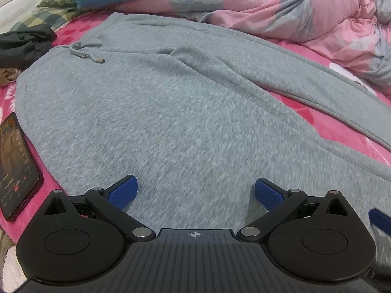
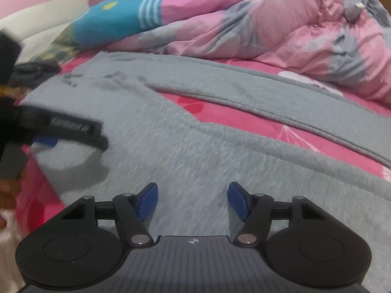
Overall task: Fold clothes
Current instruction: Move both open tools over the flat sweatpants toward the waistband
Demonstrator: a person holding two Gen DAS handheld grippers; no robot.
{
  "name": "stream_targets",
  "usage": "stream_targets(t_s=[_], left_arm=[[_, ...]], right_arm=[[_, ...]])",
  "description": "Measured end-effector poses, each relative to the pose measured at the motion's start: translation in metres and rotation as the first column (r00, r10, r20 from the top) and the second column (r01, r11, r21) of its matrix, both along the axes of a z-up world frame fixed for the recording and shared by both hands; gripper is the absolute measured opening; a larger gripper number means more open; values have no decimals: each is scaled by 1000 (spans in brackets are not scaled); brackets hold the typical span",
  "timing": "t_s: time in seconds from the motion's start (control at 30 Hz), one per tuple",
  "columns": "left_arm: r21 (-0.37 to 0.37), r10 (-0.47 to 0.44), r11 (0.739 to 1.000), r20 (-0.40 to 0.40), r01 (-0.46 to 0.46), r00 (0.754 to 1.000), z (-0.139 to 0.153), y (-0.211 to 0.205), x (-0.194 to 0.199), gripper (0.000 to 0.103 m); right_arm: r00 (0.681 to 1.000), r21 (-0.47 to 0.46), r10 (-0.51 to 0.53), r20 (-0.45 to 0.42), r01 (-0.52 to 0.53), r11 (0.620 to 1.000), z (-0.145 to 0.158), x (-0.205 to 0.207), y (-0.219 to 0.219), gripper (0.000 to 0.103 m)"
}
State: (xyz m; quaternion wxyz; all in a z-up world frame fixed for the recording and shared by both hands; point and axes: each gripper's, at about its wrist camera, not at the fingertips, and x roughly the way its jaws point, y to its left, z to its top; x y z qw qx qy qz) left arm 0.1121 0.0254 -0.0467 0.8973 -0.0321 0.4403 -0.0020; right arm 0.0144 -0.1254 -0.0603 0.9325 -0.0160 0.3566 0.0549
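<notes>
Grey sweatpants (image 1: 171,97) lie spread flat on a pink bed sheet (image 1: 317,119), waistband to the left, with the drawstring (image 1: 85,52) loose on top. The two legs run off to the right, and sheet shows between them (image 2: 232,114). My left gripper (image 1: 195,183) hovers open over the near hip part of the sweatpants, with nothing between its blue pads. My right gripper (image 2: 192,188) is open over the near leg (image 2: 195,151), its pads apart and bare. In the blurred right wrist view, a black finger (image 2: 73,128) of the left gripper shows at the left.
A phone (image 1: 17,171) with a lit screen lies on the sheet, left of the waistband. A dark garment (image 1: 24,44) is bunched at the far left. A rumpled pink flowered quilt (image 1: 317,12) runs along the far side. A person's hand (image 2: 7,195) shows at the left edge.
</notes>
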Motion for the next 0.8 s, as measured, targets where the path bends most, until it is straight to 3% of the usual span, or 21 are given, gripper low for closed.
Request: stream_targets(t_s=[0.2, 0.33, 0.53, 0.8], left_arm=[[1, -5, 1000, 1, 5, 1000, -1, 0, 0, 103], [1, -10, 1000, -1, 10, 1000, 0, 0, 0, 103], [-1, -19, 1000, -3, 19, 1000, -1, 2, -1, 103], [3, -29, 1000, -4, 29, 1000, -1, 1, -1, 103]], right_arm=[[994, -36, 112, -13, -113, 993, 5, -33, 16, 53], [985, 66, 170, -26, -168, 984, 16, -43, 9, 41], [996, 17, 84, 27, -84, 996, 25, -33, 2, 41], [995, -47, 75, 60, -72, 996, 15, -21, 15, 41]])
